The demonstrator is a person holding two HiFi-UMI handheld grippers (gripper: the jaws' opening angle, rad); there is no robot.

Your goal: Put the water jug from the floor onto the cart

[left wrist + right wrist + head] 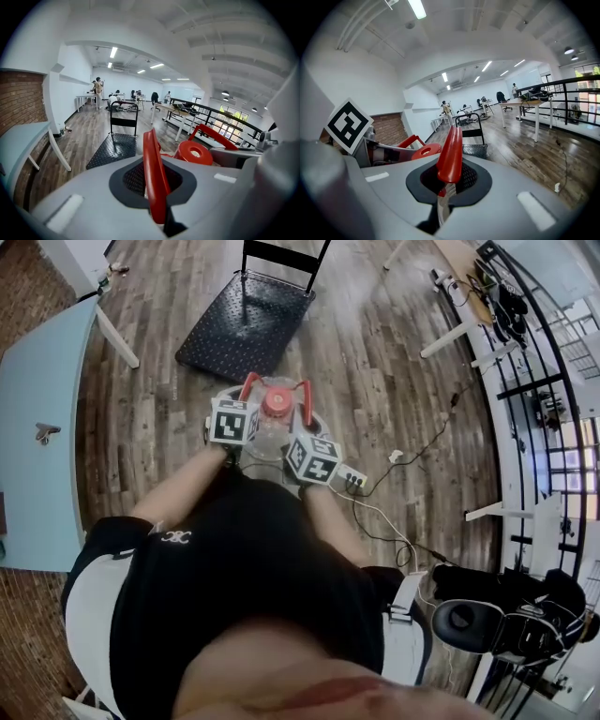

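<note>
The clear water jug (272, 432) with a red cap (275, 404) hangs between both grippers, just short of the black cart (246, 324). My left gripper (242, 407) is shut on the jug's left red handle (153, 173). The right gripper (307, 427) is shut on the right red handle (451, 154). In the left gripper view the cap (193, 152) and the cart (115, 145) with its upright push bar lie ahead. The right gripper view shows the cap (425, 151), the cart (474, 149) and the left gripper's marker cube (348, 124).
A light blue table (37, 427) stands at the left, with a white leg (117, 338) near the cart. A power strip with cables (352, 479) lies on the wood floor by my right side. A black chair (497, 615) and a railing (525, 362) stand at the right.
</note>
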